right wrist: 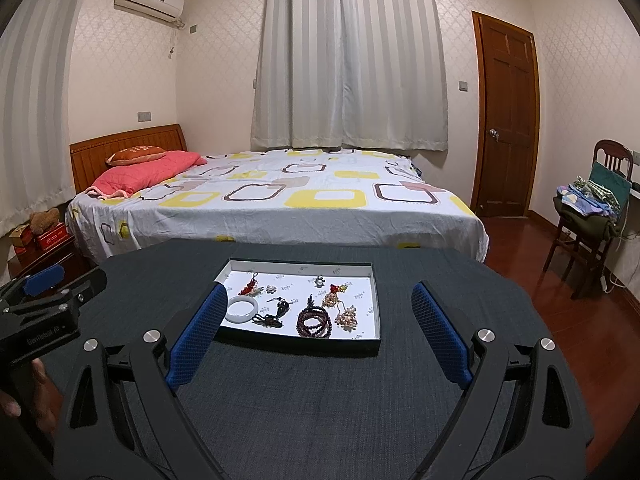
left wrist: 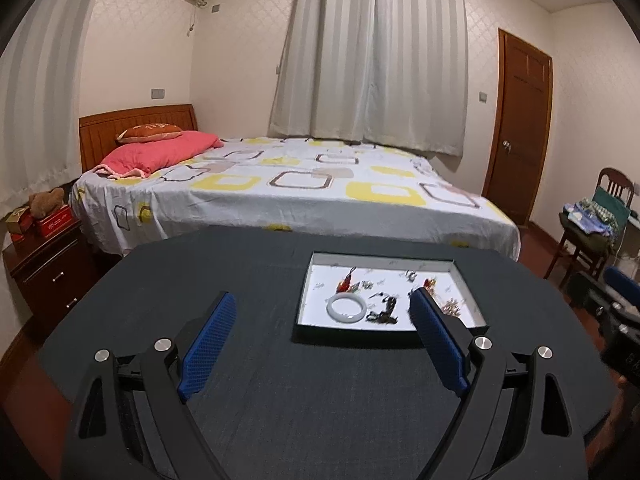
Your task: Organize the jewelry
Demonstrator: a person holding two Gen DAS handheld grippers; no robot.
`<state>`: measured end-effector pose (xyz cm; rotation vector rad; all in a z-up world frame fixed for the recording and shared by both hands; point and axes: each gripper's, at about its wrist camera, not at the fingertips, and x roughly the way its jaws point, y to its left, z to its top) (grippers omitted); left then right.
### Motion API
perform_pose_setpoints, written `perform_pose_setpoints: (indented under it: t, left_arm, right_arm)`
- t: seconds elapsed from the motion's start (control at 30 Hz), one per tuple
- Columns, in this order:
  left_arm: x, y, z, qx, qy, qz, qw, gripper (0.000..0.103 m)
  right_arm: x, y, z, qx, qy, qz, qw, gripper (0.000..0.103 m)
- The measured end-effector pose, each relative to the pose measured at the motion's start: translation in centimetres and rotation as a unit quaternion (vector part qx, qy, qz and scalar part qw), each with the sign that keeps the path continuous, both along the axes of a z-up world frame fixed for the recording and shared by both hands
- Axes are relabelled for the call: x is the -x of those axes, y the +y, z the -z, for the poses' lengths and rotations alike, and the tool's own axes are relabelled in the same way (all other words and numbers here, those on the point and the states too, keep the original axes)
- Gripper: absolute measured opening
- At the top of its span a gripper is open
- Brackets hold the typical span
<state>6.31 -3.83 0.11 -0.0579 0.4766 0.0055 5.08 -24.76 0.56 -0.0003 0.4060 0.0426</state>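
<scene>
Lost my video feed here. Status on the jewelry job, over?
Left gripper and right gripper both open, empty, above the table. Jewelry, white bangle included, all in the tray. Nothing in the way.

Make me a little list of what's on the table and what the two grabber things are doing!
surface: dark grey cloth-covered table
container: shallow black-edged white tray
inside tray: white round bangle, dark red bead bracelet, pale pearl cluster, red tasselled charm
left gripper: open, empty
right gripper: open, empty
</scene>
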Motion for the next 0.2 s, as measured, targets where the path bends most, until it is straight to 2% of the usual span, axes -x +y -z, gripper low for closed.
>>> perform_pose_setpoints:
  t: [0.2]
  left_arm:
    - [-1.9,1.3,1.8,0.020,0.041,-0.010,0.9989,0.086]
  right_arm:
    - [-0.9,-0.5,1.5,-0.005,0.009,0.006,1.000,0.091]
